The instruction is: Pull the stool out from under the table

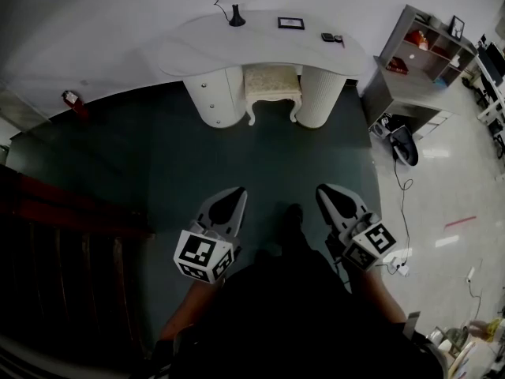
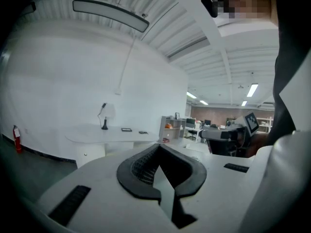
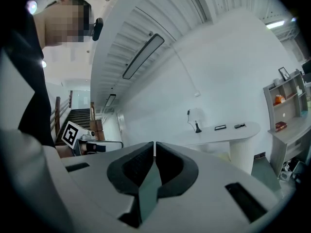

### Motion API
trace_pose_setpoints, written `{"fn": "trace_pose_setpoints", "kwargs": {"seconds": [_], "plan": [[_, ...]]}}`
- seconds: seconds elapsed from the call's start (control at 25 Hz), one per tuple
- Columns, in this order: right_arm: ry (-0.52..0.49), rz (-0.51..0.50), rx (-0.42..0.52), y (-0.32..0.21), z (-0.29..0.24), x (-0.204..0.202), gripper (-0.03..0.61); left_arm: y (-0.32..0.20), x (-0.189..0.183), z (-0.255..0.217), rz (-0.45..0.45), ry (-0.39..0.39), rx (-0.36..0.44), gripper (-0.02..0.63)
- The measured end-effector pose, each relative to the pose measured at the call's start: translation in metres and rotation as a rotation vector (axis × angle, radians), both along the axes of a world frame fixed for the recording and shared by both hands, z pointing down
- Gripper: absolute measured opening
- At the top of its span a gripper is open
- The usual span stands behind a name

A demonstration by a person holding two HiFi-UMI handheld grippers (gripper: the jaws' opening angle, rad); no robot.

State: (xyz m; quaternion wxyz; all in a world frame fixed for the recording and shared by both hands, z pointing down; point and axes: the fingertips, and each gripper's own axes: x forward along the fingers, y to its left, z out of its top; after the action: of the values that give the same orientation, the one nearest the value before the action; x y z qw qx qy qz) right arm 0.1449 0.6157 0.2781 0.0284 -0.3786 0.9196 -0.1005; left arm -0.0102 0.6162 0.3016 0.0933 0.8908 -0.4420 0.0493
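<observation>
A cream cushioned stool (image 1: 272, 88) with curved legs stands tucked between the two pedestals of a white curved table (image 1: 260, 39) against the far wall. Both grippers hang low and near me, well short of the stool. My left gripper (image 1: 236, 193) is shut with nothing in it, its tips together in the left gripper view (image 2: 159, 147). My right gripper (image 1: 324, 190) is shut and empty too, tips meeting in the right gripper view (image 3: 154, 145). The table (image 2: 109, 135) shows far off in the left gripper view and again as the table (image 3: 228, 134) in the right gripper view.
A black lamp base (image 1: 237, 18), a framed picture (image 1: 290, 23) and small dark items (image 1: 331, 37) sit on the table. A grey shelf unit (image 1: 422, 61) stands at right, cables and a power strip (image 1: 398, 263) lie on the pale floor. Dark stairs (image 1: 55, 235) at left; a red extinguisher (image 1: 72, 99).
</observation>
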Motion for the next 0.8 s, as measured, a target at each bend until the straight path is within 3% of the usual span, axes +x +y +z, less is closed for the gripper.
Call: {"fn": "trace_pose_setpoints", "kwargs": {"seconds": [0.2,0.52,0.8], "plan": [[-0.038,-0.010,-0.033,-0.058,0.007,0.010,0.020,-0.056,0.010,0.003,-0.009,-0.018,-0.016,0.012],[-0.025,-0.095,-0.029,-0.172,0.005,0.041,0.020,-0.163,0.040,-0.011,-0.072,-0.023,-0.027,0.012],[0.008,-0.178,-0.015,-0.240,0.007,0.066,0.020,-0.231,0.065,-0.011,-0.116,-0.020,-0.046,0.012]]}}
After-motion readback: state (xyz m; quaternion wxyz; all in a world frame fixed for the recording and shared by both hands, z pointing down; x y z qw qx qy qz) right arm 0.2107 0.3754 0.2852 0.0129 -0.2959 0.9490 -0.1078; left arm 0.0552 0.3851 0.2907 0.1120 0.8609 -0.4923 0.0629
